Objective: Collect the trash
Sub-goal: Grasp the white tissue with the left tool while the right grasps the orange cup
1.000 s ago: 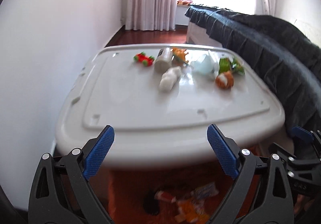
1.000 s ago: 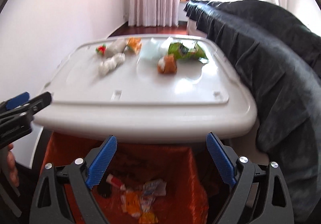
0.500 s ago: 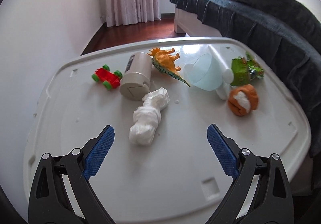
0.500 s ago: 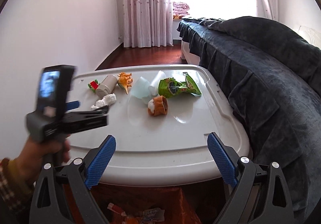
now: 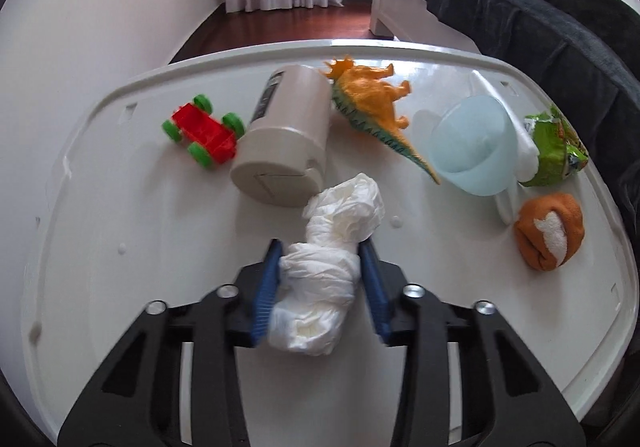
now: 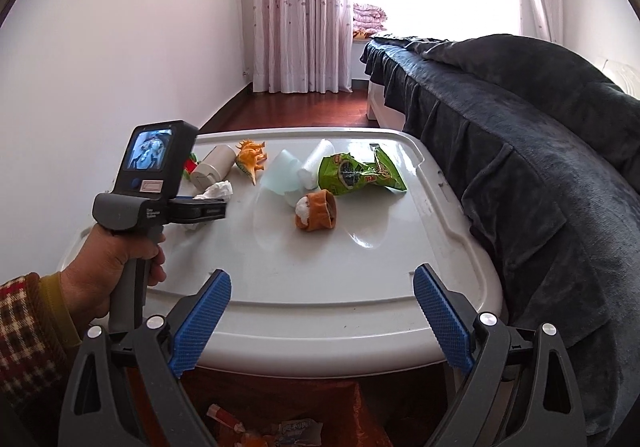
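Observation:
My left gripper [image 5: 322,253] is shut on a crumpled white tissue [image 5: 328,267] that lies on the white table [image 5: 120,287]; its blue pads press both sides. The tissue also shows in the right wrist view [image 6: 216,190], at the left gripper's tip [image 6: 218,207]. Other trash on the table: a green snack bag [image 6: 360,177], a white foam roll [image 6: 316,167], and an orange wrapper with white filling [image 6: 316,211]. My right gripper [image 6: 322,321] is open and empty at the table's near edge, above an orange trash bin [image 6: 280,419] holding wrappers.
A red toy car [image 5: 202,131], a beige canister [image 5: 284,135], an orange dinosaur [image 5: 372,103] and a pale blue cup [image 5: 472,143] lie at the table's far side. A dark-covered bed [image 6: 540,151] runs along the right. A white wall [image 6: 100,87] is at the left.
My left gripper moved forward over the table and closed on the white tissue. My right gripper stayed open at the near edge and rose slightly.

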### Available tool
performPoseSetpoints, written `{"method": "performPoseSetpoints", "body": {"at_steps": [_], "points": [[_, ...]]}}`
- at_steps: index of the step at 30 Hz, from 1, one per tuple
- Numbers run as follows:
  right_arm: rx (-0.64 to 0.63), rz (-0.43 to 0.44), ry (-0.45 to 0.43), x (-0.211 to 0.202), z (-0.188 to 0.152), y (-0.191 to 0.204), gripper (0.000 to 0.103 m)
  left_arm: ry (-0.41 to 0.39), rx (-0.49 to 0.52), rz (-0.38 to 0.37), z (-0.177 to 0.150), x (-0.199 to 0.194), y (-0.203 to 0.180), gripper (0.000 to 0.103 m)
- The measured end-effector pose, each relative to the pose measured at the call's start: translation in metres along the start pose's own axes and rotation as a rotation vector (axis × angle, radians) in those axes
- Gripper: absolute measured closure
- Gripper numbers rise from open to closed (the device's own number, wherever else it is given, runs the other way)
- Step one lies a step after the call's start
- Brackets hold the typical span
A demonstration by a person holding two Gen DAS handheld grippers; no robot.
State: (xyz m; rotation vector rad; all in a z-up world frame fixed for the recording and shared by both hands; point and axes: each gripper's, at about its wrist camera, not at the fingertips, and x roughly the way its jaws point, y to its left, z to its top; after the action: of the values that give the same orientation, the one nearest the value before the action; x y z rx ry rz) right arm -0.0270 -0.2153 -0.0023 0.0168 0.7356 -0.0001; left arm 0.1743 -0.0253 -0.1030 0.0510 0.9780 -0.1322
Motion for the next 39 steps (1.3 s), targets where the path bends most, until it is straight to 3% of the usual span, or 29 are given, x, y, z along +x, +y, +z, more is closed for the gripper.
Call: {"method": "performPoseSetpoints", "body": {"at_steps": [4,10,14,18,23,25,26,28,31,39], "points": [[0.0,-0.005,0.028,0.013,0.007,0.0,0.012,-0.009,-0.036,-0.021,-0.011,-0.012,0.009,0.067],[-0.036,-0.051,0.02,0.053,0.029,0.003,0.012,-0.086,-0.063,-0.013,-0.029,-0.057,0.016,0.067],[-0.078,-0.072,0.024,0.096,0.045,0.009,0.012,-0.137,-0.041,-0.003,-0.042,-0.09,0.014,0.067],[-0.083,-0.081,0.083,0.15,0.059,0.016,0.013,-0.161,-0.041,-0.017,-0.062,-0.113,0.014,0.067],[-0.091,-0.112,0.189,0.199,0.063,0.019,0.022,-0.16,-0.044,-0.038,-0.071,-0.119,0.01,0.067],[-0.09,-0.116,0.227,0.211,0.061,0.018,0.032,-0.16,-0.039,-0.04,-0.074,-0.119,0.01,0.067],[-0.093,-0.119,0.236,0.214,0.061,0.017,0.036,-0.159,-0.042,-0.044,-0.074,-0.119,0.011,0.067],[-0.1,-0.096,0.249,0.217,0.06,0.017,0.056,-0.156,-0.045,-0.05,-0.074,-0.118,0.012,0.067],[-0.126,-0.097,0.233,0.212,0.06,0.019,0.066,-0.156,-0.048,-0.056,-0.074,-0.117,0.012,0.067],[-0.092,-0.048,0.17,0.155,0.054,0.016,0.066,-0.174,-0.028,-0.071,-0.084,-0.131,0.003,0.067]]}}
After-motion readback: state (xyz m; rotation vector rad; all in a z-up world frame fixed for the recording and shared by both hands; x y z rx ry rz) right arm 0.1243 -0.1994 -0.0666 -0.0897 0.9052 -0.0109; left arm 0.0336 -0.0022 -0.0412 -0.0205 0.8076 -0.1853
